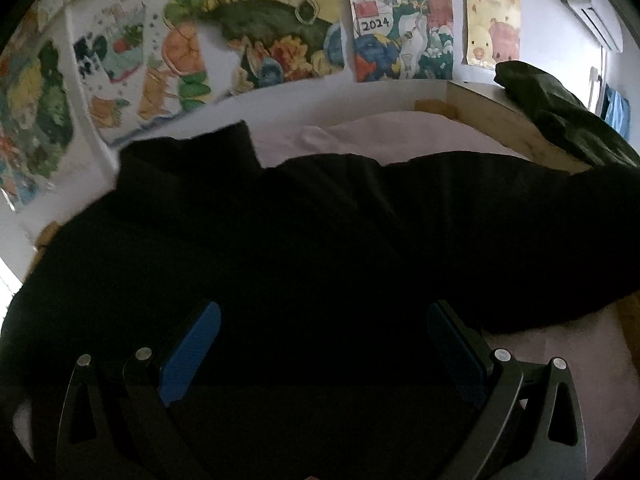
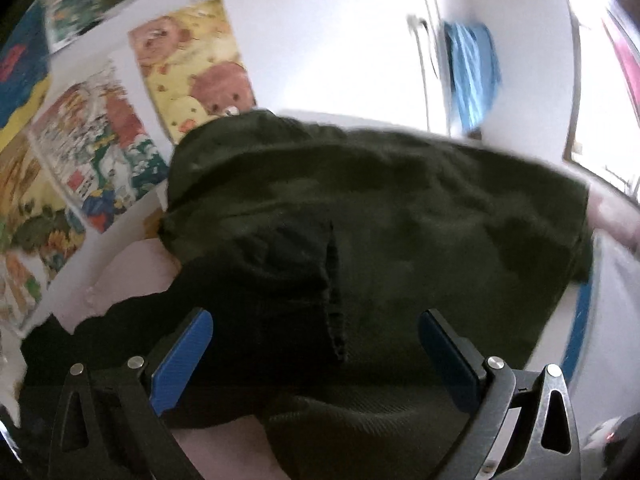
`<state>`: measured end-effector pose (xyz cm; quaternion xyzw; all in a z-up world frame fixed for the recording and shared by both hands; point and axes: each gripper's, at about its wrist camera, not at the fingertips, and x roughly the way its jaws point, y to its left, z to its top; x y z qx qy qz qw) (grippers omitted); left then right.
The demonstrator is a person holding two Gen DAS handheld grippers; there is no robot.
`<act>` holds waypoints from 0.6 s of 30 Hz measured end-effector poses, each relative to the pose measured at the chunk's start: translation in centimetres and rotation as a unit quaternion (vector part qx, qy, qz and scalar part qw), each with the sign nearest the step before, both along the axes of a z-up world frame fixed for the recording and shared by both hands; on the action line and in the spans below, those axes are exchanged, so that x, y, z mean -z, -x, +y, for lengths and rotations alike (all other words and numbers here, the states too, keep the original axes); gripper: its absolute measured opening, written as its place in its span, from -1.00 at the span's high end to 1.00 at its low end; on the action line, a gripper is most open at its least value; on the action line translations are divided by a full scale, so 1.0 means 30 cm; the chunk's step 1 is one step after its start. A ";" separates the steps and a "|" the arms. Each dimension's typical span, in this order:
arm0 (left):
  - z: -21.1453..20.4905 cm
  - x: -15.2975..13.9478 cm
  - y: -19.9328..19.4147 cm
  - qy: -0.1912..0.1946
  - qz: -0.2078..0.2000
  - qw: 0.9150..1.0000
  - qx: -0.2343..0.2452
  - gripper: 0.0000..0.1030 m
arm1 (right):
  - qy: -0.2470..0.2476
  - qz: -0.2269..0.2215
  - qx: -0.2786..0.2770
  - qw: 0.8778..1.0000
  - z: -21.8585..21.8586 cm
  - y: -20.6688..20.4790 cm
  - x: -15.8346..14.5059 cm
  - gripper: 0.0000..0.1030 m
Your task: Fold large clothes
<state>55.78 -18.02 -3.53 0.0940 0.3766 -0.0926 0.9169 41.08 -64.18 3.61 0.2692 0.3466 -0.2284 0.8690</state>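
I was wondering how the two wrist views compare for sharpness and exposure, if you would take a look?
Left wrist view: mostly sharp, the wall posters legible, but the black garment is underexposed and nearly featureless between the open left tongs. Right wrist view: motion-blurred throughout, the window area blown out to white; the dark green garment keeps some texture ahead of the open right tongs. Both views bend straight lines at the edges.

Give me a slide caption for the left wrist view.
Open left gripper poised over a black garment spread on a pink bed.
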 end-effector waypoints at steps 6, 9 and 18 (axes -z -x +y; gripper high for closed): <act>-0.024 0.110 -0.139 0.078 0.034 0.996 -0.008 -0.96 | -0.087 -0.040 0.064 0.993 -0.002 0.025 0.049 -0.77; -0.035 0.147 -0.208 0.083 0.052 0.995 -0.018 -0.96 | -0.067 -0.044 0.059 0.995 0.022 0.008 0.039 -0.29; -0.090 0.316 -0.288 0.027 0.062 0.997 -0.022 -0.97 | -0.039 -0.082 0.019 0.996 0.105 -0.048 -0.026 0.71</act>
